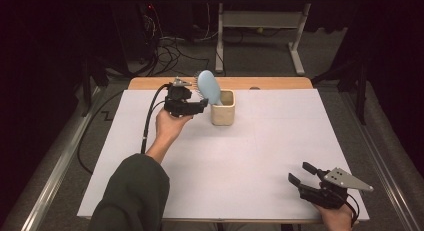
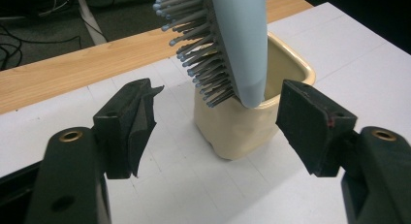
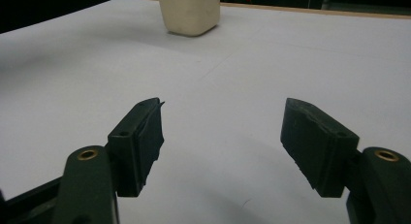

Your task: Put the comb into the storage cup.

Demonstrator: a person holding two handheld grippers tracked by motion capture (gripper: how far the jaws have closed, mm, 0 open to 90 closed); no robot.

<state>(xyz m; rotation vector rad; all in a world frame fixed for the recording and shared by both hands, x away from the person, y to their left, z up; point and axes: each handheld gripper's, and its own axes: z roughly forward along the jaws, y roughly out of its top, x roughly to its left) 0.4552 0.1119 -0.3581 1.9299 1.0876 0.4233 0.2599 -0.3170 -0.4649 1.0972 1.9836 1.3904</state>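
White-covered table (image 1: 240,156) over grey carpet (image 1: 260,56), both grippers' fingers apart and empty, hairbrush (image 1: 209,87) upright in cream cup (image 1: 223,110)

The high view looked forward and down over the whole table (image 1: 240,156). The left gripper view sat close to the cup (image 2: 242,124), frame centre. The right gripper view, low and farther back, shared that cup (image 3: 190,11) at top.

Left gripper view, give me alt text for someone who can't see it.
A pale blue hairbrush stands handle-down in a cream cup on a white table, bristles facing left. The left gripper sits in front with its black fingers open, touching neither.
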